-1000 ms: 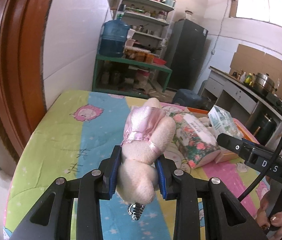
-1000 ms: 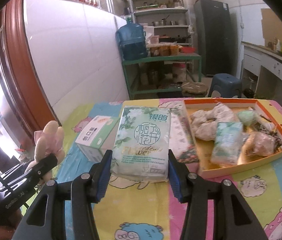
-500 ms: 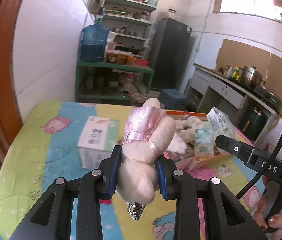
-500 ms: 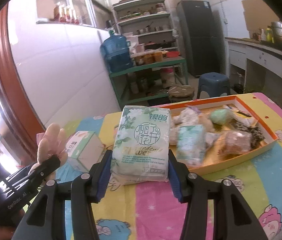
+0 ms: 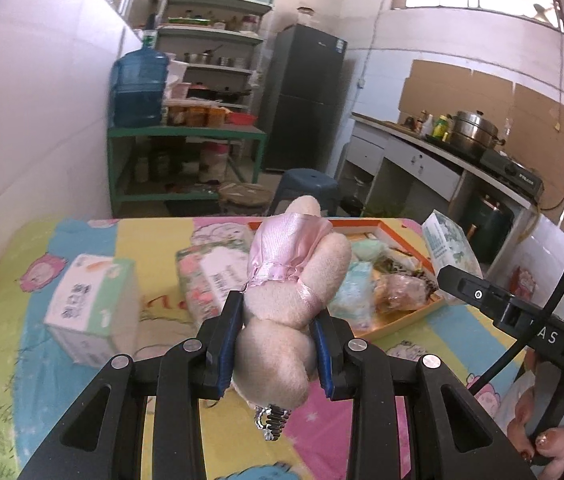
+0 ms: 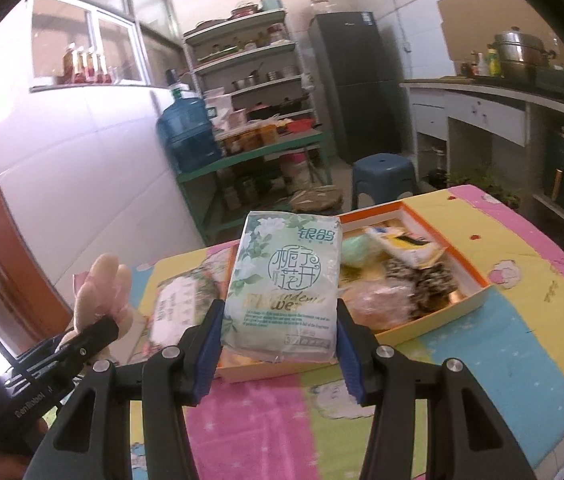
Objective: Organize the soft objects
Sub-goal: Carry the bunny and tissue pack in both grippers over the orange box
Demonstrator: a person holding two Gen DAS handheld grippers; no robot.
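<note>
Tissue boxes (image 5: 92, 306) beside tray (image 6: 477, 294); left hand-held gripper (image 5: 276, 346) clamps plush (image 5: 289, 280), right (image 6: 278, 346) clamps tissue pack (image 6: 283, 286).

each hand-held gripper (image 5: 276, 350) (image 6: 280, 346) is black with blue pads, silver screws and a black cable (image 5: 537, 328).

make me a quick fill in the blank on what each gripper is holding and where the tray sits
1. The left gripper is shut on a pink plush ____.
2. The right gripper clamps a pale green pack of ____.
3. The orange tray on the table already holds several ____ items.
4. A white tissue box rests on the table, ____ the tray.

Missing words: toy; tissues; soft; outside
</note>
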